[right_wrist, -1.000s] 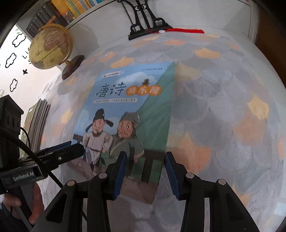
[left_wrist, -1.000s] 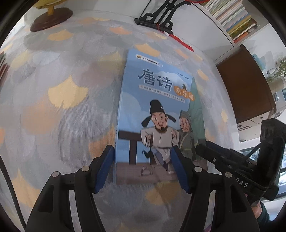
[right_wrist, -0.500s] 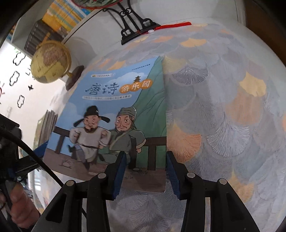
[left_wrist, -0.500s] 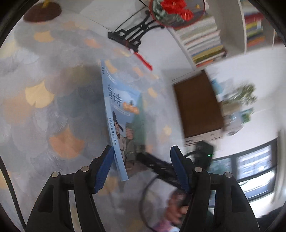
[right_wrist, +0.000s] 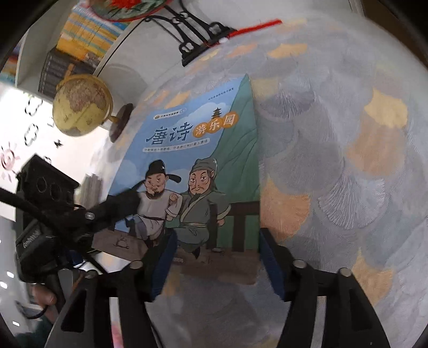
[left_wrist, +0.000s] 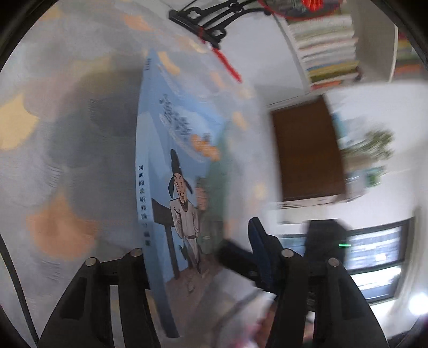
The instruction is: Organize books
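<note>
Currently the book [right_wrist: 192,171], blue-and-green cover with two cartoon figures, sits near the middle of the table [right_wrist: 347,160], tipped up on edge rather than flat: the left wrist view shows its spine [left_wrist: 145,203] and cover at a steep angle. Left gripper [left_wrist: 199,257] straddles the book's lower spine edge; jaws have just been closing, left pad hidden behind the spine, right pad clear of the cover, so no grip confirmed. From the right wrist view the left gripper's finger lies across the cover's lower left part. Right gripper [right_wrist: 216,262] sits at the book's near right corner, jaws apart and just opened wider, pads not pressing on the cover.

Table is covered by a grey cloth with orange and yellow fan-leaf patches. At its far edge stands a black ornate stand [right_wrist: 198,40] with a red tassel [right_wrist: 256,25]. A globe [right_wrist: 81,105] on a dark wooden base sits at the far left corner. Behind it, white shelves hold rows of books [right_wrist: 80,40]; more stacked books [left_wrist: 326,50] show in the left wrist view. A brown cabinet [left_wrist: 307,150], a blurred plant [left_wrist: 371,147] and a window [left_wrist: 374,249] lie off the table's right side. A person's hand [right_wrist: 44,295] grips the left gripper's handle.
</note>
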Demonstrator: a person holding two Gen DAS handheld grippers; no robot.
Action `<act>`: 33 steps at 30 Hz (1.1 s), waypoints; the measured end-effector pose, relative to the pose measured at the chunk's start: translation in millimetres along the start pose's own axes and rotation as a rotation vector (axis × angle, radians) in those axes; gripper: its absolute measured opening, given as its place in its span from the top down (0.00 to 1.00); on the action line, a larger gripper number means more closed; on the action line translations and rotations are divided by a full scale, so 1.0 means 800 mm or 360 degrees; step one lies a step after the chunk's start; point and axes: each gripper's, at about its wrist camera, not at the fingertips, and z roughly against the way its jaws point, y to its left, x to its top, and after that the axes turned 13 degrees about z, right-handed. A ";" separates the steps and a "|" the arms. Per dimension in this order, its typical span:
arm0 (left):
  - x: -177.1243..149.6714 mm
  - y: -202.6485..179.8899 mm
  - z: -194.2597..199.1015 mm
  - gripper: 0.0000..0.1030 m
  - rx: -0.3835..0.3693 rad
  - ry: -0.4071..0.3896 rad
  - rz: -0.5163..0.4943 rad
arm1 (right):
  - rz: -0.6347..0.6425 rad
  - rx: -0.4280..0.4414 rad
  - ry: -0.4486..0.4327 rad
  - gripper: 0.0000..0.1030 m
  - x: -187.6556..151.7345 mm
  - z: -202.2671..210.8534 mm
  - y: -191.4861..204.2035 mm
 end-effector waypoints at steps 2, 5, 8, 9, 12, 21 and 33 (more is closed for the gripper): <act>0.004 0.009 0.007 0.54 -0.0226 0.0089 0.0157 | -0.0095 0.0129 0.0004 0.33 0.001 0.004 -0.013; 0.003 0.017 0.005 0.54 -0.0366 0.0155 0.0273 | -0.0341 0.0387 -0.0055 0.30 -0.004 0.006 -0.047; 0.000 0.018 -0.006 0.54 -0.0283 0.0187 0.0264 | -0.0487 0.0584 -0.0115 0.50 -0.008 -0.001 -0.066; -0.002 0.020 -0.008 0.54 -0.0226 0.0188 0.0252 | -0.0462 0.0600 -0.0121 0.58 -0.004 -0.003 -0.064; -0.008 0.015 -0.015 0.54 0.0037 0.0141 0.0142 | -0.0284 0.0369 -0.0098 0.69 0.005 -0.003 -0.045; -0.059 -0.037 -0.030 0.54 0.0654 -0.0047 -0.0454 | 0.0329 -0.0131 -0.0036 0.71 0.007 0.004 0.037; -0.119 -0.035 0.014 0.54 0.0624 -0.0107 -0.0538 | 0.0672 -0.0365 -0.0042 0.71 -0.065 0.029 0.105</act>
